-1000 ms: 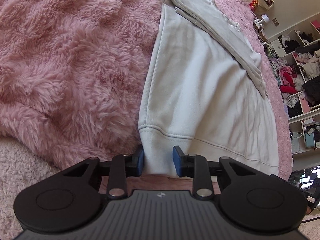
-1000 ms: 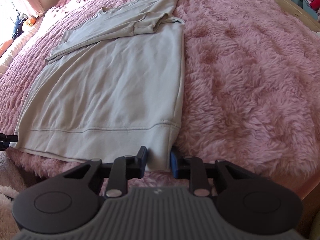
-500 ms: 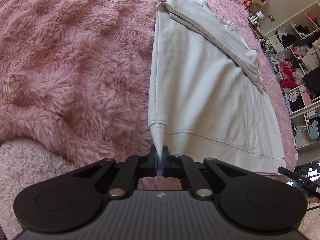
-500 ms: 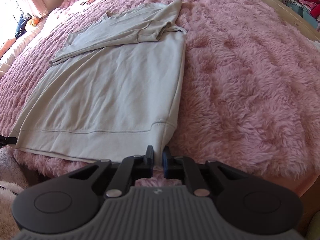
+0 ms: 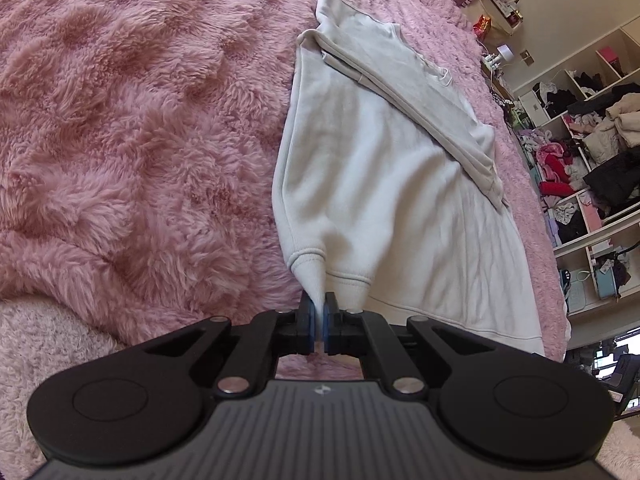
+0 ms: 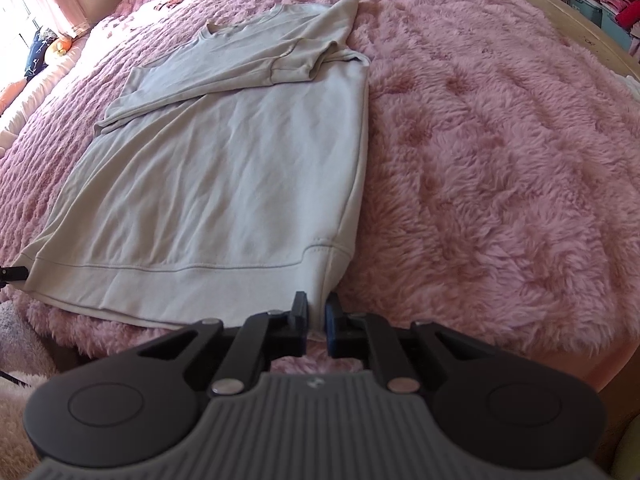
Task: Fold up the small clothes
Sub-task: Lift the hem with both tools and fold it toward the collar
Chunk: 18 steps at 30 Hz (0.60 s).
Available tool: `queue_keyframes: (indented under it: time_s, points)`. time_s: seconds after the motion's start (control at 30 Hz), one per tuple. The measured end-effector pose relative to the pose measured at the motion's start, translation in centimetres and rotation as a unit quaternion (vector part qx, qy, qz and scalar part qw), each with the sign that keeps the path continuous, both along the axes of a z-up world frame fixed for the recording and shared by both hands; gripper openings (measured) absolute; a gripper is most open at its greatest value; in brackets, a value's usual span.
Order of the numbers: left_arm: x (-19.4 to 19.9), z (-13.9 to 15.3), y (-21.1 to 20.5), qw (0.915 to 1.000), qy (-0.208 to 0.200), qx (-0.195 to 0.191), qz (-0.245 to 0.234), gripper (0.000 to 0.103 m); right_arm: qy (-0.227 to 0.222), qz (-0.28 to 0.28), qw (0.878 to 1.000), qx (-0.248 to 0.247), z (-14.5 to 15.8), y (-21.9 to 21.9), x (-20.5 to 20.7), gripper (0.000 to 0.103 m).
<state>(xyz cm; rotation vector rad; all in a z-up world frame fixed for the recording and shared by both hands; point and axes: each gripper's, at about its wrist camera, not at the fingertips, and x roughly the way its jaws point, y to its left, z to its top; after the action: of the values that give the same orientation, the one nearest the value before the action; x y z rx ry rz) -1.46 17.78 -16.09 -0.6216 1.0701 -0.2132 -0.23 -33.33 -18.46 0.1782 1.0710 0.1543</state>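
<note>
No readable writing anywhere; only a small pale emblem on the grey ribbed housing of each claw, too small to make out.

Left claw [image 5: 319,322]: blue pads pinched nearly together on one hem corner of the pale grey sweatshirt [image 5: 384,184]. The cloth is drawn into a narrow peak at the pads, and the ribbed hem [image 5: 348,278] curls just ahead of them.

Right claw [image 6: 317,320]: closed to a narrow gap on the opposite hem corner of the sweatshirt [image 6: 224,184]. The cloth between the pads is partly hidden by the fingers.

The sweatshirt lies on the pink fluffy bedspread [image 6: 500,152] of a bed. Its long axis runs straight away from both claws, hem nearest, neckline [image 6: 240,26] farthest. A sleeve [image 6: 216,80] is folded across the chest at the far end. In the right wrist view the hem's far corner ends at the left frame edge, beside a dark object cut off there; cannot tell what it is.

Beyond the sweatshirt and right of the left claw, open shelves [image 5: 592,128] are stuffed with clothes, blurred by the lens edge. Far left of the right claw, bright window glare washes out detail.
</note>
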Motion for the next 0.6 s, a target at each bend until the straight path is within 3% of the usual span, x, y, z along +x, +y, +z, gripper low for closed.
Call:
queue_keyframes:
  time_s: [0.2, 0.3, 0.6]
  points:
    - [1.6, 1.9, 0.7, 0.9983, -0.037, -0.044, 0.005, 0.003, -0.009, -0.004, 1.0, 0.023, 1.4, -0.3, 1.0, 0.003]
    - [3.4, 3.1, 0.6, 0.9975, -0.055, -0.045, 0.0, 0.003, -0.024, -0.009, 0.999, 0.042, 2.7, -0.7, 2.3, 0.003]
    - [11.7, 6.0, 1.1, 0.991, -0.119, -0.062, 0.006, 0.003, -0.093, -0.051, 0.988, 0.114, 6.9, -2.2, 11.2, 0.002]
